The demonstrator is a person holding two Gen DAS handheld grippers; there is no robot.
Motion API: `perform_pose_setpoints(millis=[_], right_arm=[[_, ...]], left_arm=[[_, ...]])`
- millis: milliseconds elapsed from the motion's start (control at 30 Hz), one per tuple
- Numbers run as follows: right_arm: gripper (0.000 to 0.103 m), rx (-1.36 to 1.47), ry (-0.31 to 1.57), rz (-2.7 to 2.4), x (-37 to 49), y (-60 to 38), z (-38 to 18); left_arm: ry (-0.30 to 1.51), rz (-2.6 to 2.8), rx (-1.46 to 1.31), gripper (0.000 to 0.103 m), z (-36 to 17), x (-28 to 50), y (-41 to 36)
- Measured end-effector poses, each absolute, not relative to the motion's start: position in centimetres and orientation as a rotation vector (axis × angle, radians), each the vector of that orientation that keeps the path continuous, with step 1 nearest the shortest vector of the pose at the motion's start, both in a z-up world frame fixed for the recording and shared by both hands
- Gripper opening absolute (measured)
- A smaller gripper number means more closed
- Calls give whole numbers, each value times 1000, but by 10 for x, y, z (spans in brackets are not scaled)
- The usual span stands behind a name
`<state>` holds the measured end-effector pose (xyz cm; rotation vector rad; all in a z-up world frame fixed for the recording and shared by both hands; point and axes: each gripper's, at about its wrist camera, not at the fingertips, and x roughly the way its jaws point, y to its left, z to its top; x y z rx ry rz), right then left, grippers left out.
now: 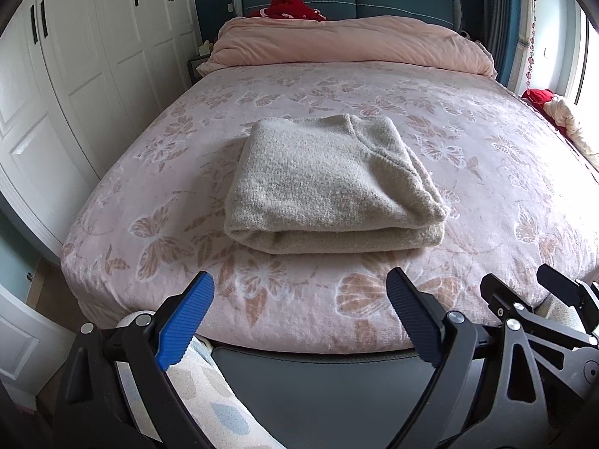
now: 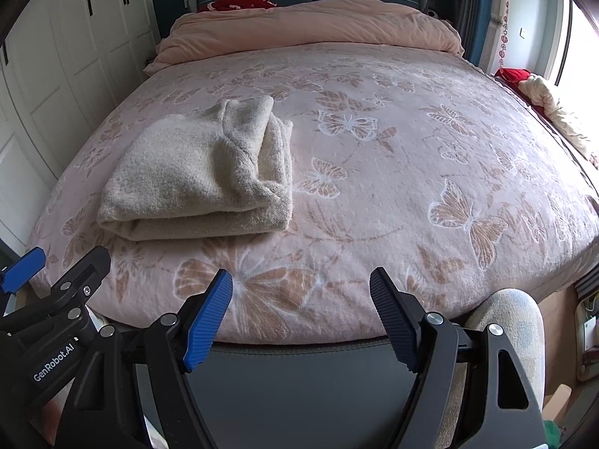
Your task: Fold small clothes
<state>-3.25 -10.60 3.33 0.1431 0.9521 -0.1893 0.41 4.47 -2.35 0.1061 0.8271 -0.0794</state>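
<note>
Left gripper (image 1: 299,316): jaws stood wide apart, nothing between them, blue pad (image 1: 185,318) and dark pad (image 1: 411,318) both clear of cloth. Right gripper (image 2: 301,316): the same, wide and empty. Both hung over the near edge of the bed (image 1: 505,157), side by side, pointed down and forward; neither touched the sweater (image 1: 322,183).

The sweater lay ahead of the left gripper, left of centre in the right view, well clear of both. It was a beige knit, already folded into a compact block with the rolled fold edge facing the grippers. The right side looked less tidy: a ribbed hem or cuff bulged there, and loose layers showed along that edge in the right view.

Judgement: the fold seemed nearly or fully done. If a last step was in hand, it was squaring the block. To do it well, the right gripper should come in low at the loose right edge, pinch all layers together and tuck them under, while the left pins the near-left corner so the block does not slide on the fleecy cover. Thick knit springs back; press flat after release. Risk: catching only the top layer and opening the fold.

A pink duvet (image 1: 348,43) lay bunched at the headboard, far from the work.
</note>
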Motion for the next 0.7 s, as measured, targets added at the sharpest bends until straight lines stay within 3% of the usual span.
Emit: perform_pose_setpoints(millis=[700], right_arm=[[71,125,966,-213,-33,-96,30]], left_arm=[[833,-60,110,89,-30,5,46]])
